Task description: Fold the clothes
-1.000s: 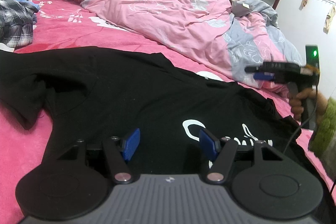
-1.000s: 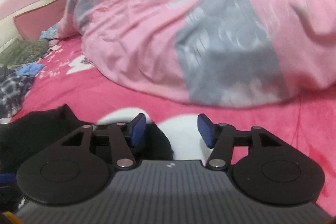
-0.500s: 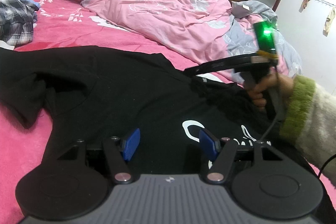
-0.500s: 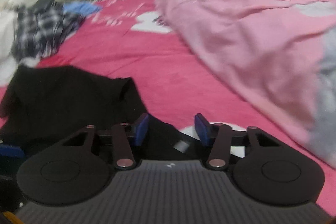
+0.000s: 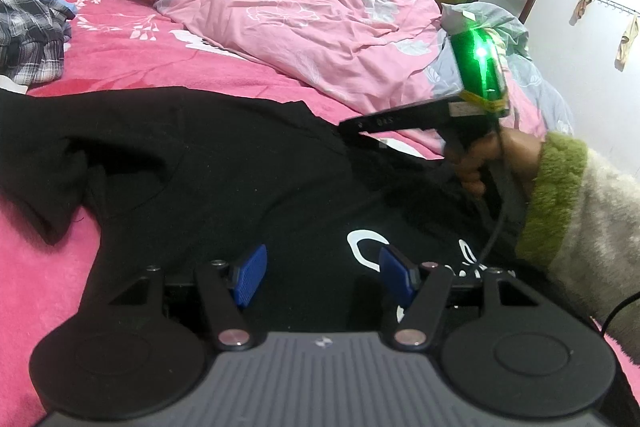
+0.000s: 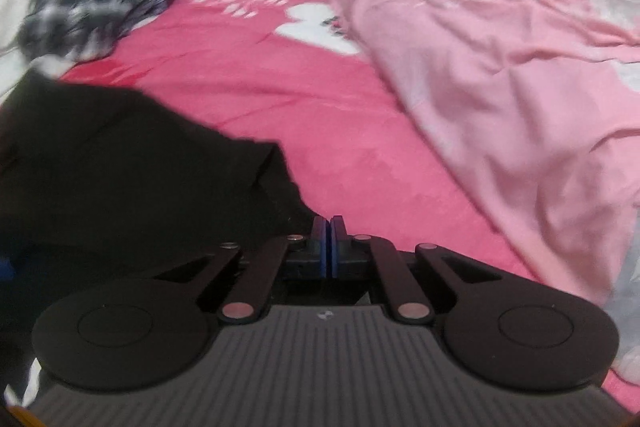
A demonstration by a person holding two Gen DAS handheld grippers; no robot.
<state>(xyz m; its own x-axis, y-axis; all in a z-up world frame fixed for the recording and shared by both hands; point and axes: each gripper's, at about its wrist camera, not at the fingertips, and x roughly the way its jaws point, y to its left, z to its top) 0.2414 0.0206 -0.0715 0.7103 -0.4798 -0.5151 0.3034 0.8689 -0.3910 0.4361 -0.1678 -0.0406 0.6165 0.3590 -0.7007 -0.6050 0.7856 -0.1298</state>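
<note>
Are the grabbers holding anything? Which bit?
Left gripper: nothing, fingers open. Right gripper: shut at the black shirt's far edge; whether cloth is pinched cannot be told.

Soft, even indoor light with weak shadows; fisheye distortion bends both views toward dark corners. The left wrist view is sharp, though a green indicator lamp point(image 5: 480, 53) flares into glare. The right wrist view is motion-blurred, most strongly on the plaid clothes point(image 6: 84, 11).

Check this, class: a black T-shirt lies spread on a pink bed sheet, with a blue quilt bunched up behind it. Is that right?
Not quite. The quilt bunched up behind the black T-shirt is pink with grey patches, not blue. The left wrist view shows it. The bed sheet is indeed pink.
</note>
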